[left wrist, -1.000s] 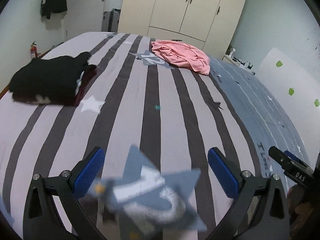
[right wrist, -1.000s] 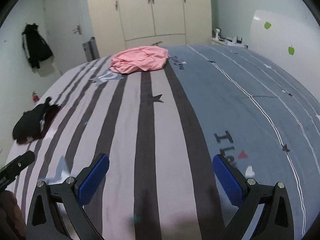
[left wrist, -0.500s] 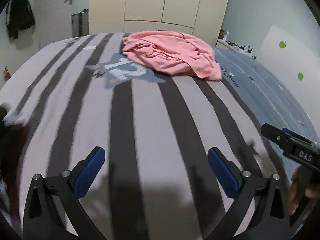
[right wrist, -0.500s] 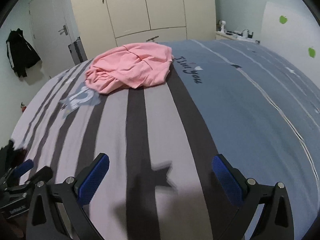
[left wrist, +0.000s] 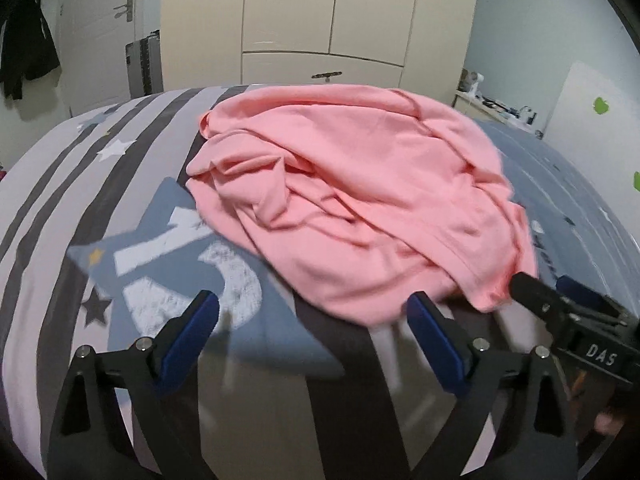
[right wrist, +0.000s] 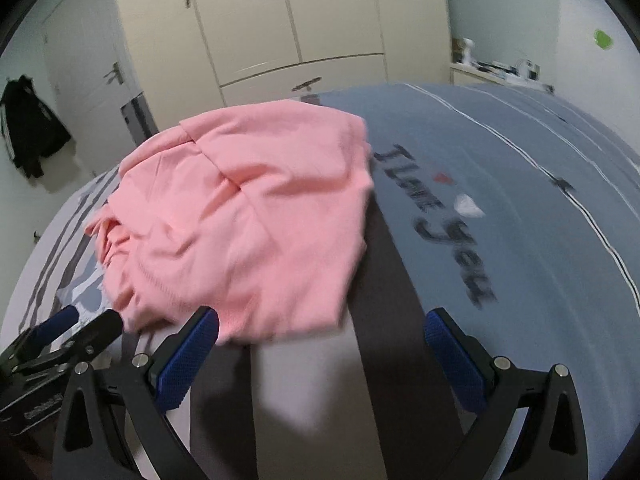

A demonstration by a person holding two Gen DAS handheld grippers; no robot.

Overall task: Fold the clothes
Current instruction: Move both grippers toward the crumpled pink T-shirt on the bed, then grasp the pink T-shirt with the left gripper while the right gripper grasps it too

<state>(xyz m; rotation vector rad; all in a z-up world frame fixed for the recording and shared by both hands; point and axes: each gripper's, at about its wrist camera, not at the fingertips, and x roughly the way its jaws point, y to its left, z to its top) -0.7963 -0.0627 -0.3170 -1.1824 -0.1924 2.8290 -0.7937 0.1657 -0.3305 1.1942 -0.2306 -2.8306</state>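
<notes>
Crumpled pink cotton garment (left wrist: 352, 200) lies just ahead of left gripper (left wrist: 312, 320), jaws closing, empty. Right gripper (right wrist: 320, 332) wide, empty; only its view shows bedsheet lettering (right wrist: 436, 224).

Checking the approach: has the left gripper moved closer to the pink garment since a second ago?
Yes. The left gripper has advanced up the bed; the pink garment now lies just beyond its closing, empty jaws.

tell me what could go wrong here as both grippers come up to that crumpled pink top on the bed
The pink top lies bunched in overlapping folds, so the closing left gripper, nothing between its pads yet, may pinch several layers. The right gripper is open near the same front hem; the two could collide. Either could snag the bedsheet underneath.
</notes>
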